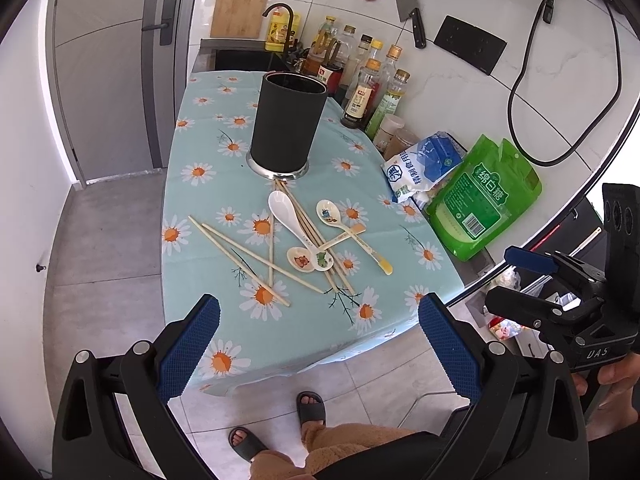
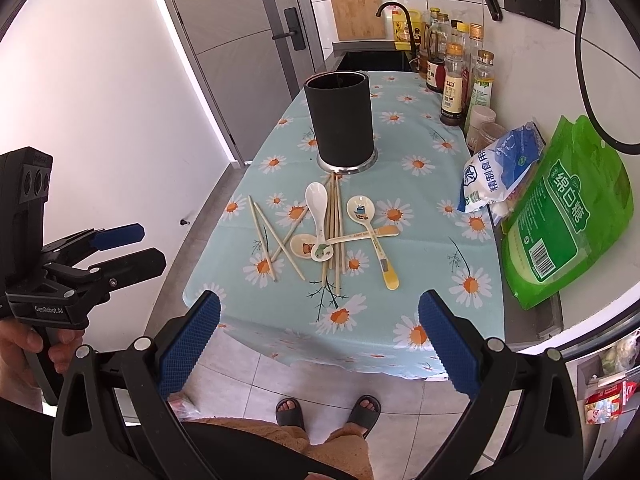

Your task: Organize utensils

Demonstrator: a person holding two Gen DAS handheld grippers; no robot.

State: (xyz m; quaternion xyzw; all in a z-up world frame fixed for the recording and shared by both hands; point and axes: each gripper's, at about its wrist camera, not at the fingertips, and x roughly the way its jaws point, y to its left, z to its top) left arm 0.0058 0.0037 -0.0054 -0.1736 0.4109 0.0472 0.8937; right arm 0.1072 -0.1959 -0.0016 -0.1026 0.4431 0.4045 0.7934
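I see the table under its daisy-print cloth point(image 1: 208, 128) filling both wrist views, with bottles, a green bag point(image 1: 486, 200) and a blue-white bag point(image 1: 426, 166) along the wall side. The black holder point(image 1: 286, 120) stands upright on a metal base toward the far end, open top, contents not visible. Just in front of it lie the utensils in a loose heap: a bundle of chopsticks point(image 1: 310, 232) running from the holder's base toward me, a separate crossed pair point(image 1: 240, 258) to their left, a white spoon point(image 1: 284, 210) across the bundle, and three printed spoons, one with a yellow handle point(image 1: 356, 234). My left gripper point(image 1: 320, 350) hangs short of the near table edge, jaws spread wide, nothing between them. My right gripper point(image 2: 320, 350) likewise: spread wide, empty, above the table's near edge.
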